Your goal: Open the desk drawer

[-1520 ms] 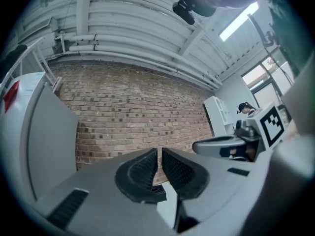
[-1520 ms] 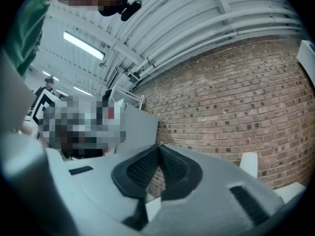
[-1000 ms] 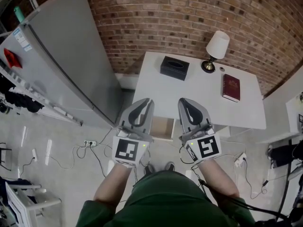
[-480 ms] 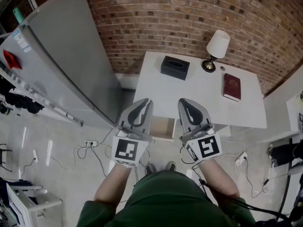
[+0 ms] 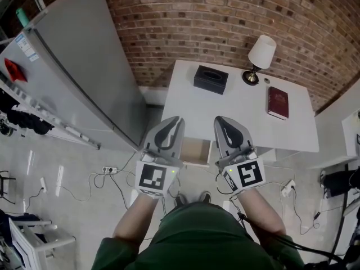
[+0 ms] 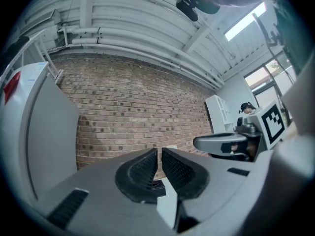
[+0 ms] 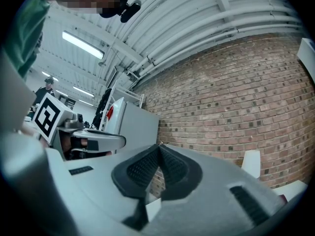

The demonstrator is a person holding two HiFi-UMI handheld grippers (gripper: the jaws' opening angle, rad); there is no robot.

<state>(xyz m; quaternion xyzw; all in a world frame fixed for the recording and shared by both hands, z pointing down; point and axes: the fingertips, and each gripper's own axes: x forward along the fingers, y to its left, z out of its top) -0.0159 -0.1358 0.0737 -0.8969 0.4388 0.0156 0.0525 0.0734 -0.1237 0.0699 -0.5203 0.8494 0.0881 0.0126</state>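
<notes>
Jaws of the left gripper (image 6: pixel 159 151) stand all but together, with only a thin slit between the ribbed pads and nothing held in it. Those of the right gripper (image 7: pixel 158 146) meet at their tips and are likewise empty. Both point up and away toward the brick wall (image 7: pixel 236 97), not down at any handle.

From the head view, the left gripper (image 5: pixel 176 120) and right gripper (image 5: pixel 218 119) sit side by side in front of the person. The drawer (image 5: pixel 195 151) shows between them as a slice of pale wooden interior, jutting out from under the near edge of the white tabletop (image 5: pixel 236 114). Neither gripper touches it.

Over the last second very little has changed. The grippers hold the same raised, parallel pose, the picture has slid only slightly, and the same amount of drawer interior shows. I judge that the drawer is already pulled out and the task is at or near its end, with the hands resting and not pulling.

On the tabletop, a black box (image 5: pixel 211 79) lies toward 11 o'clock, a lamp (image 5: pixel 261 54) toward 1 o'clock, and a red book (image 5: pixel 278 103) at about 3 o'clock. A tall grey cabinet (image 5: pixel 73 77) stands off to 9 o'clock of the tabletop.
</notes>
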